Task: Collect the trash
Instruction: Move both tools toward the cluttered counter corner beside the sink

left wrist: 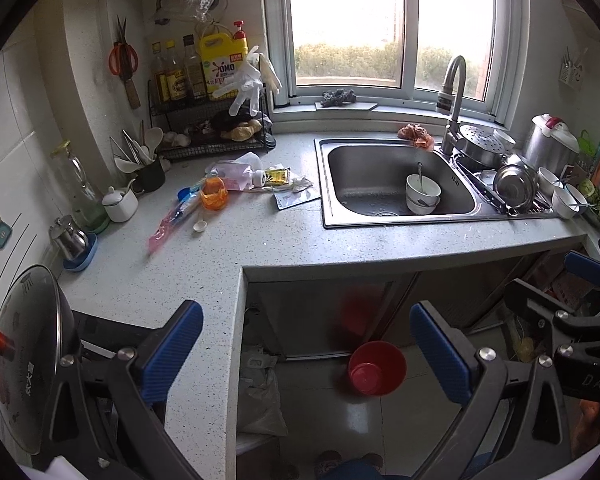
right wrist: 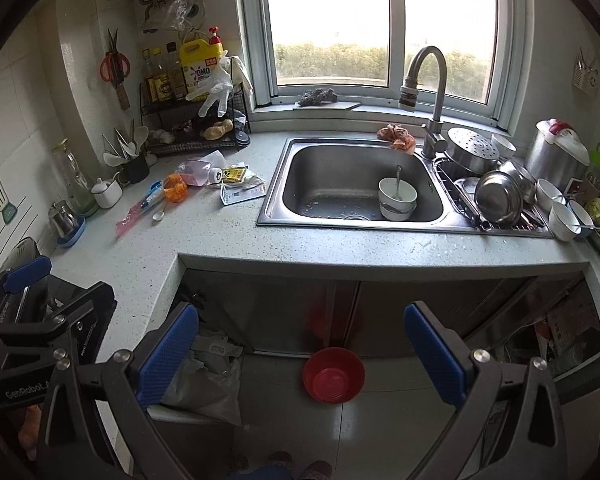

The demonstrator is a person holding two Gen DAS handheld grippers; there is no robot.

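Litter lies far left on our speckled grey countertop [left wrist: 228, 248]: a crumpled orange plastic cup [left wrist: 213, 194], a pink wrapper [left wrist: 168, 224], a yellow sachet [left wrist: 278, 175]. Only our left view shows the glass pan lid [left wrist: 24, 356]; the right shows the lined bin's [right wrist: 208, 380] crumpled contents better. White bowls with a spoon [right wrist: 397, 200] sit in the steel sink [right wrist: 300, 184]. Our left gripper [left wrist: 306, 354] and right gripper [right wrist: 300, 356] both gape, empty.

Both wrist views look from above floor level, back from the speckled grey stone surface [left wrist: 228, 256], toward the window. Each frames the steel sink [right wrist: 356, 188] beyond its blue-padded fingers [right wrist: 168, 356] and the round red plastic basin [left wrist: 377, 367] between them; the left view sits further left.
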